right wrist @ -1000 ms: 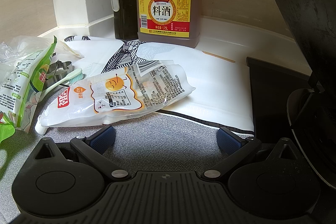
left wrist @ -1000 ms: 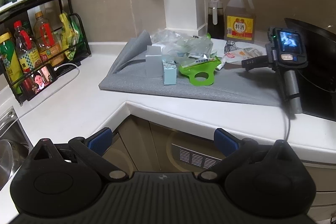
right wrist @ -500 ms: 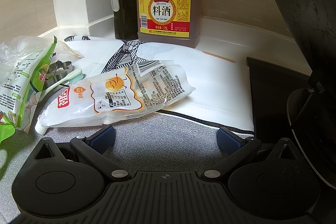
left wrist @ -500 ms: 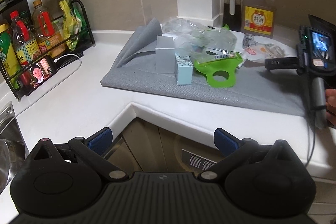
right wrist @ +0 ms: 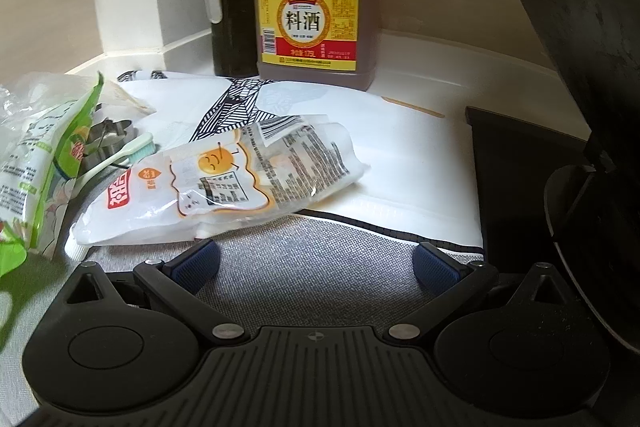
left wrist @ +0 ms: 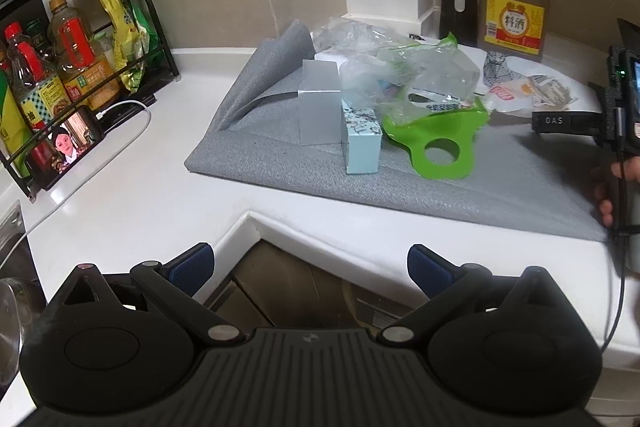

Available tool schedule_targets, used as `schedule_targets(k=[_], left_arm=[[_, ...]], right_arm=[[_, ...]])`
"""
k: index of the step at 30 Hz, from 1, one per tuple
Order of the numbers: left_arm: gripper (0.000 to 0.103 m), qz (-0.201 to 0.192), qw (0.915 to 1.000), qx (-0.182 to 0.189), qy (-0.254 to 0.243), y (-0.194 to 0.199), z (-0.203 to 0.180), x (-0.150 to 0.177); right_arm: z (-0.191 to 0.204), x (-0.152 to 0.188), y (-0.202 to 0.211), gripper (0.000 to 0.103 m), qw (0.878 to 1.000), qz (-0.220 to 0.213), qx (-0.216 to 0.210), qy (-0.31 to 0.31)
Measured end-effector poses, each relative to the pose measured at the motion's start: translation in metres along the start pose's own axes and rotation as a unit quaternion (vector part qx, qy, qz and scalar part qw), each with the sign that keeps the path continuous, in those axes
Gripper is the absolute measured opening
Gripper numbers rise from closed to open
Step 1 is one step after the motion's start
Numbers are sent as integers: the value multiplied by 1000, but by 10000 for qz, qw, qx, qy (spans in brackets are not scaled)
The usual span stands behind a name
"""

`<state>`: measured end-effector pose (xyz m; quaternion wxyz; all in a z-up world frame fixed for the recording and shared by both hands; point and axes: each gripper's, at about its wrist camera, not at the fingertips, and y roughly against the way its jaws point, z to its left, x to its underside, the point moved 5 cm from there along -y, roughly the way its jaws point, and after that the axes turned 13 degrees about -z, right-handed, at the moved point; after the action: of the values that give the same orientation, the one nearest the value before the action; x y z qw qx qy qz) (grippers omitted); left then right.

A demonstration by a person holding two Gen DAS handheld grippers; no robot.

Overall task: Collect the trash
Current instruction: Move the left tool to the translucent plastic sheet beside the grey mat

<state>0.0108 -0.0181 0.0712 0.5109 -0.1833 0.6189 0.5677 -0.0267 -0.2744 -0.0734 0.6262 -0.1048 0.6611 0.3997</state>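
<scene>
Meanwhile we are holding both tools released: left gripper (left wrist: 311, 269) off the worktop's (left wrist: 132, 195) corner, right gripper (right wrist: 316, 261) low before the wrapper (right wrist: 224, 183).

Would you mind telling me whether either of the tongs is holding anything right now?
Nothing is held: the left tongs and right tongs are both open and empty.

The big amber jug (right wrist: 316, 11) at the back of the tabletop carries a yellow and red label reading 料酒, with 恒顺 in the red banner above it; the same 料酒 shows on it in the left wrist view (left wrist: 514, 23). The black bar (left wrist: 560, 121) at the right edge of that view bears the white letters DAS. Print on the white snack wrapper (right wrist: 224, 183) is too small to read
</scene>
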Motion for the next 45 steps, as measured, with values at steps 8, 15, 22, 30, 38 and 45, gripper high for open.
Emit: schedule_targets(k=[8,15,22,30,38,45], left_arm=[[103,46,10000,-25,21,-32,-8,-16],[103,5,10000,1,-36,-43,-8,-25],[103,-95,9999,-67,61,-47,5,-34],[103,-230,9989,-264,316,-62,24,-59],[103,-236,9994,-166,187,-70,17,-61],[103,-230,9996,-117,124,-71,13,-59]], right_arm=[[0,0,1,103,10000,-11,71,-36],[0,0,3,103,10000,3,77,-40],[-1,-7,11,103,9975,-110,-439,-549],[5,-18,28,103,9850,-537,-1179,-1137],[5,-12,22,103,9841,-337,-1220,-1248],[5,-10,19,103,9843,-290,-1203,-1261]])
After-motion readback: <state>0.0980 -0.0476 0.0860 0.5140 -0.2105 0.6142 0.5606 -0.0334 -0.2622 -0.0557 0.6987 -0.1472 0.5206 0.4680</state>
